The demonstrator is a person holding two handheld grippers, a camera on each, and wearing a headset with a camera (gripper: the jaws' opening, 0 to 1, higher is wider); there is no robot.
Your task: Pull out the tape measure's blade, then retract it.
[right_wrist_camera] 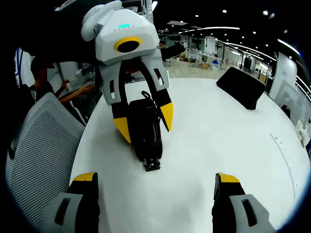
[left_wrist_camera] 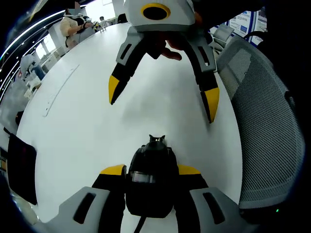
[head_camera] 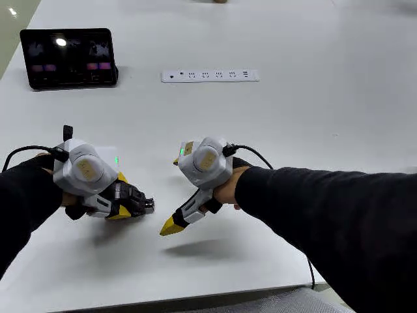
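A black tape measure [left_wrist_camera: 151, 179] sits between the yellow-tipped jaws of my left gripper [left_wrist_camera: 150, 170], which is shut on it. In the head view the left gripper [head_camera: 127, 201] holds the tape measure [head_camera: 133, 199] just above the white table, its metal blade tip [head_camera: 150, 205] pointing right. The right gripper view faces the tape measure [right_wrist_camera: 143, 127] and its end hook [right_wrist_camera: 151, 165] head on. My right gripper [right_wrist_camera: 154, 179] is open, with its jaws spread wide a short way from the hook. In the head view the right gripper [head_camera: 176, 195] hangs to the right of the tape.
A dark tablet [head_camera: 68, 57] stands at the back left of the white table [head_camera: 273, 130]. A white power strip [head_camera: 210, 75] lies at the back middle. A grey mesh chair [left_wrist_camera: 262, 121] stands beside the table edge. People sit at the far end of the table [left_wrist_camera: 75, 19].
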